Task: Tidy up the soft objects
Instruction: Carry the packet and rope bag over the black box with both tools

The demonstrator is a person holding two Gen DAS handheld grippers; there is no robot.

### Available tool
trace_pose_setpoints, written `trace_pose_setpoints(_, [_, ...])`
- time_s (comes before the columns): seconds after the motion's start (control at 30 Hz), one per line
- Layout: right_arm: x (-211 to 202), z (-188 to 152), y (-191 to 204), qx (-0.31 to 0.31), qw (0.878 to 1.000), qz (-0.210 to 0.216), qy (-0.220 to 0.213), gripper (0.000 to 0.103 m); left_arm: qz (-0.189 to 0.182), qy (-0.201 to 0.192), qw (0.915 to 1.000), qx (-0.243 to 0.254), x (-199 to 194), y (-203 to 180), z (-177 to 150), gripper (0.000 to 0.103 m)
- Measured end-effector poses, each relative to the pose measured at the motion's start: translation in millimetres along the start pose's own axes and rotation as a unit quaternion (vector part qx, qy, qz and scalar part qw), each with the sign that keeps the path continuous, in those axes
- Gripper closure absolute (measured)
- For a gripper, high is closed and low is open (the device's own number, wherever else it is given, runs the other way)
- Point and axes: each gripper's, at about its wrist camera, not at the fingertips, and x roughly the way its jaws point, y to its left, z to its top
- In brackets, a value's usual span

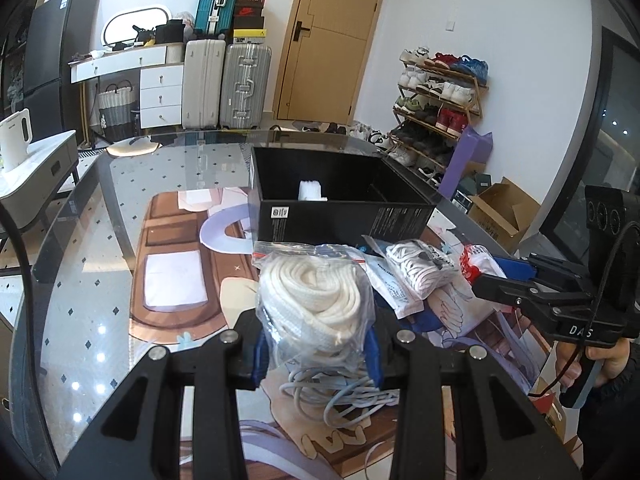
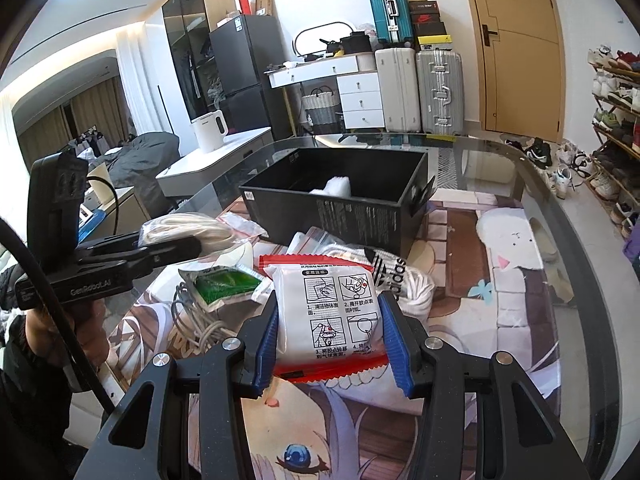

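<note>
My left gripper (image 1: pixel 316 354) is shut on a clear bag of white rope (image 1: pixel 316 300) and holds it above the mat; it also shows in the right wrist view (image 2: pixel 184 232). My right gripper (image 2: pixel 330 340) is shut on a white packet with a red edge (image 2: pixel 340 312), seen from the side in the left wrist view (image 1: pixel 476 264). A black open box (image 1: pixel 340 196) stands behind, with a white soft item (image 1: pixel 310 190) inside. A bag of white adidas laces (image 2: pixel 394 276) and a grey cable coil (image 1: pixel 340 396) lie on the mat.
A printed mat (image 2: pixel 516 292) covers the glass table (image 1: pixel 80 280). A green packet in a clear bag (image 2: pixel 224 284) lies left of the red packet. A shoe rack (image 1: pixel 440 96), suitcases (image 1: pixel 224 84) and a white kettle (image 2: pixel 210 130) stand beyond the table.
</note>
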Motion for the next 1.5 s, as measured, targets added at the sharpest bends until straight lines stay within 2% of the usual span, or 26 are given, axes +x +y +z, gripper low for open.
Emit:
trace_pose_setpoints(0.27, [-6.6, 13.5, 1.2, -0.001, 1.000, -0.007, -0.015, 0.056, 0.011, -0.024, 0.9997, -0.004, -11.6, -0.2, 7.3, 0.067])
trace_pose_setpoints(0.7, [-8.3, 43.8, 2.4, -0.011, 0.999, -0.016, -0.039, 0.056, 0.007, -0.060, 0.9982, -0.004, -19.6, -1.8, 28.6, 0.067])
trace_pose_setpoints(1.5, [13.5, 99.2, -13.5, -0.007, 0.998, -0.017, -0.060, 0.056, 0.029, -0.097, 0.9945, 0.028, 11.2, -5.1, 78.6, 0.067])
